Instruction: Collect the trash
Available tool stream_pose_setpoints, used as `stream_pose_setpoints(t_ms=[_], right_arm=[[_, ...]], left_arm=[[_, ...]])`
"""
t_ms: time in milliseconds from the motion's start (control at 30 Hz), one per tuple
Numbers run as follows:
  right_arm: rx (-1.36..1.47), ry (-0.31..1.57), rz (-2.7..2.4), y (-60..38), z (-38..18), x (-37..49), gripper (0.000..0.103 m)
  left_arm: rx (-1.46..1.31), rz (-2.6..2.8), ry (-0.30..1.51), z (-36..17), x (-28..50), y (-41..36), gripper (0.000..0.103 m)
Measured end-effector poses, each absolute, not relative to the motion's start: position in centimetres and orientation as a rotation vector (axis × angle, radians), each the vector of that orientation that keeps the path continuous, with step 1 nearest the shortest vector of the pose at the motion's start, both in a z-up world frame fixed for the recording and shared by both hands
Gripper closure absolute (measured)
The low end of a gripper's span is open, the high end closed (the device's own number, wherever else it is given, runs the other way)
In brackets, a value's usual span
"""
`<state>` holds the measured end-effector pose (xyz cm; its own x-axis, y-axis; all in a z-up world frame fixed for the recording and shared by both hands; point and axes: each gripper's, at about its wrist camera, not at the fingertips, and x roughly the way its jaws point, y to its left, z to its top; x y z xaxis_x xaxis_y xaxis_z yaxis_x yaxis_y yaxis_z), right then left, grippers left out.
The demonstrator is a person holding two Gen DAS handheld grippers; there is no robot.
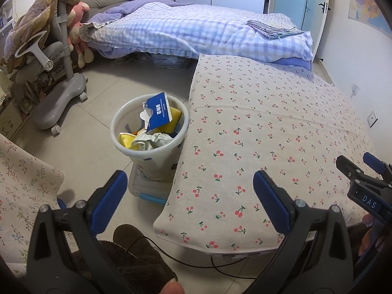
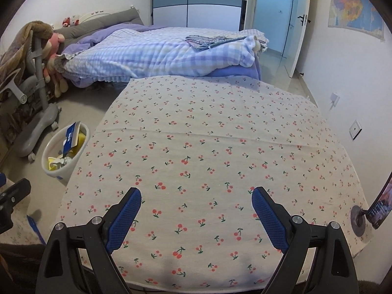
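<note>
Left gripper [image 1: 189,191], right gripper [image 2: 196,209]: both spread, empty. One bin [image 1: 117,132]; one blue carton [image 1: 156,110] inside.

A bedroom with white walls and a pale tiled floor [image 1: 103,90]. The table [image 2: 220,147] under a cherry-print cloth fills the centre of the frame. Behind it, a bed [image 2: 156,51] with a lilac checked quilt, a blue-and-white wardrobe [image 2: 196,0], an open white door [image 2: 300,24], and a map [image 2: 355,5] at upper right.

Matt cherry-print cloth covers the table [image 2: 208,127], the white bin [image 1: 117,132] looks smooth plastic (crumpled paper [image 1: 152,142] and a glossy blue carton [image 1: 158,110] inside), and floor tiles [image 1: 98,93] shine faintly.
</note>
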<state>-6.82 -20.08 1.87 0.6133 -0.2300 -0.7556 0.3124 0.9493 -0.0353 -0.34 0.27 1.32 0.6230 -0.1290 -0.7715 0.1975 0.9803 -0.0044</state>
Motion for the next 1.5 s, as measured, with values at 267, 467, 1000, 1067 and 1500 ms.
stream_pose_setpoints(t_ms=[267,467,1000,1067,1500], right_arm=[[0.128,0.861,-0.300,-20.03,1.91,-6.76,0.010],[0.136,0.856,-0.298,-20.02,1.93,-6.81,0.010],[0.151,0.853,-0.294,-20.02,2.00,-6.79,0.010],[0.149,0.853,-0.293,-20.03,1.98,-6.78,0.010],[0.152,0.848,-0.295,-20.07,2.09,-6.79,0.010]], left_arm=[[0.084,-0.188,0.876,1.31,-0.50,0.25,0.001],[0.087,-0.189,0.880,1.27,-0.43,0.25,0.001],[0.092,-0.190,0.884,1.05,-0.38,0.36,0.001],[0.091,-0.189,0.884,1.04,-0.38,0.34,0.001],[0.092,-0.189,0.884,1.05,-0.38,0.38,0.001]])
